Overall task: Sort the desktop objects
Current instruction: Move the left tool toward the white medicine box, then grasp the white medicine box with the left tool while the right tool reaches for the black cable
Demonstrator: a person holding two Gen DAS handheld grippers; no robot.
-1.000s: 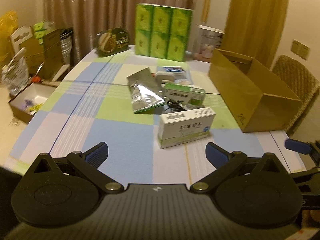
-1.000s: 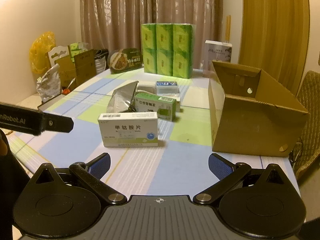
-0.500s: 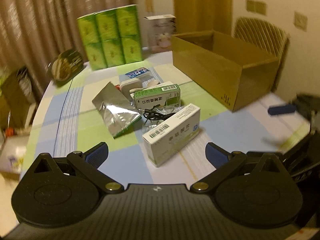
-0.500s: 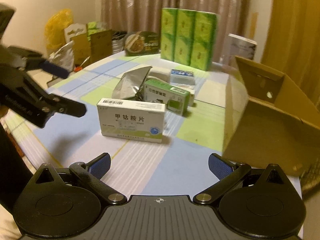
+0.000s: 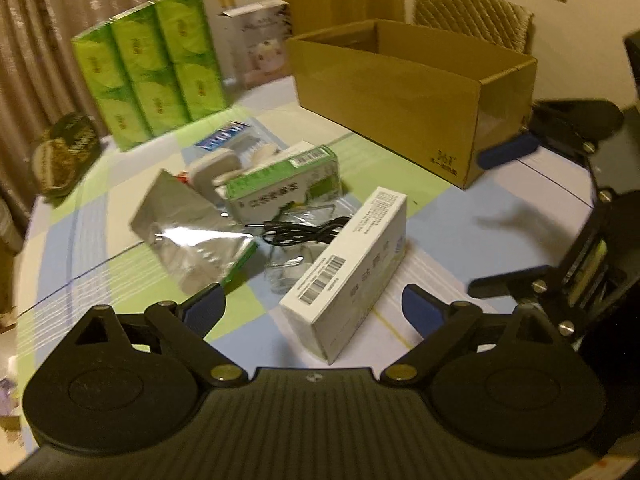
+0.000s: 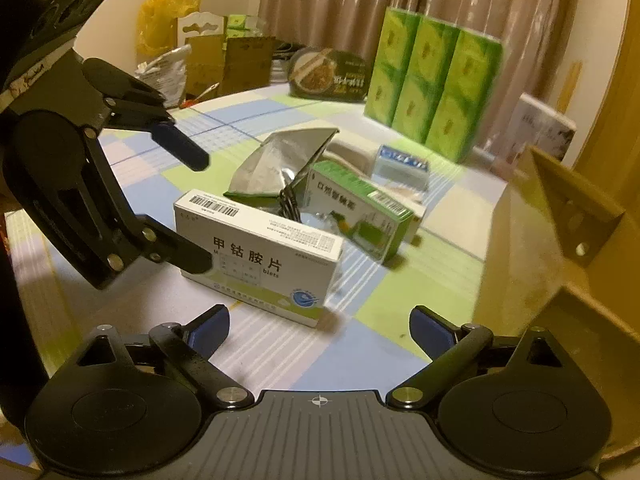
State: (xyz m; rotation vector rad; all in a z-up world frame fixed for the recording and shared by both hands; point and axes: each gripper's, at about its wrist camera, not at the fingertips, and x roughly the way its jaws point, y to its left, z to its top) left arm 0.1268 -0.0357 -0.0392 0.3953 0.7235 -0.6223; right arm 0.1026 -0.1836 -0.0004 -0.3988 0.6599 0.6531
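Cardboard box point(image 5: 404, 92) beside foil pouch point(image 5: 192, 232)

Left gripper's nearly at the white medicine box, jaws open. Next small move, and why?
Probably ease the left gripper forward until the white medicine box sits between the open jaws, then close. The box stands on edge, its near end between the fingertips but untouched; the cardboard box waits open beyond.
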